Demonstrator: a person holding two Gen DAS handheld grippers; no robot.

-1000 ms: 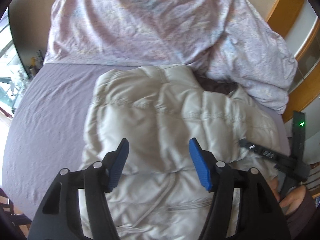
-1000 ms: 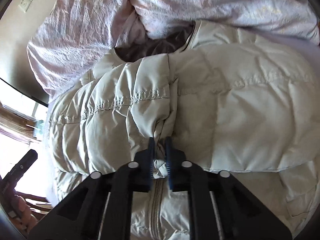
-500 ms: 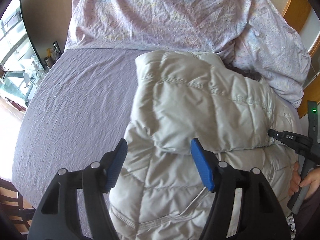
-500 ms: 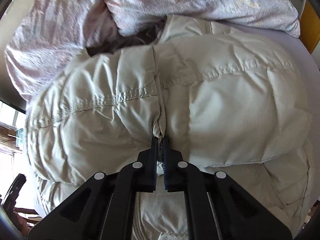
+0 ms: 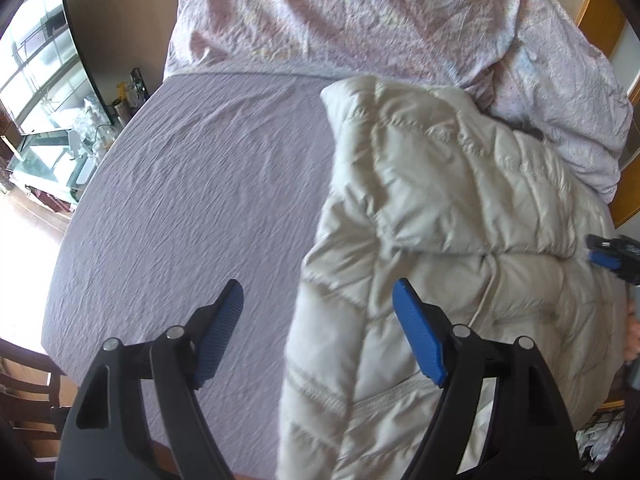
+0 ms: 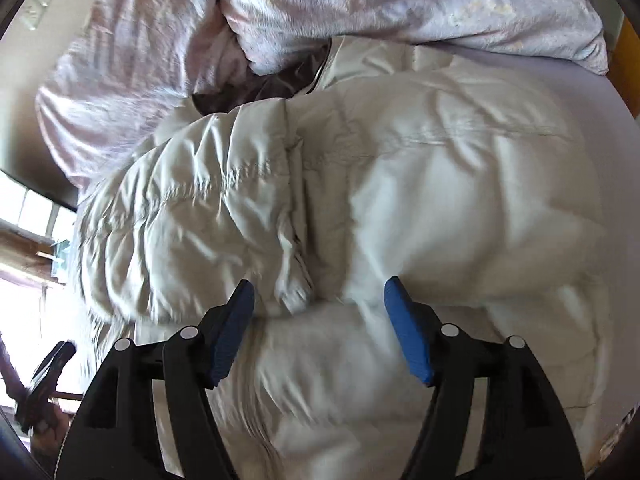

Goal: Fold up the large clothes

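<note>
A cream quilted puffer jacket (image 5: 448, 216) lies folded over itself on a lilac bed sheet (image 5: 200, 184). My left gripper (image 5: 318, 298) hovers above the jacket's left edge; its jaws are opening and hold nothing. One blue pad is over bare sheet, the other over the jacket. In the right wrist view the same jacket (image 6: 400, 208) fills the frame. My right gripper (image 6: 320, 296) stands over it with its jaws opening; the folded sleeve end (image 6: 294, 292) lies loose between the pads, untouched. The right gripper's tip (image 5: 612, 254) shows at the left wrist view's right edge.
A crumpled pink floral duvet (image 5: 360, 16) is heaped along the head of the bed, also seen as the duvet (image 6: 400, 4) beyond the jacket's dark collar lining (image 6: 256, 92). A glass table with clutter (image 5: 60, 148) stands left of the bed. Wooden furniture (image 5: 600, 12) is at right.
My right gripper let go of the jacket's folded edge and opened wide. My left gripper shifted left, so more bare sheet now shows, and its jaws spread wider.
</note>
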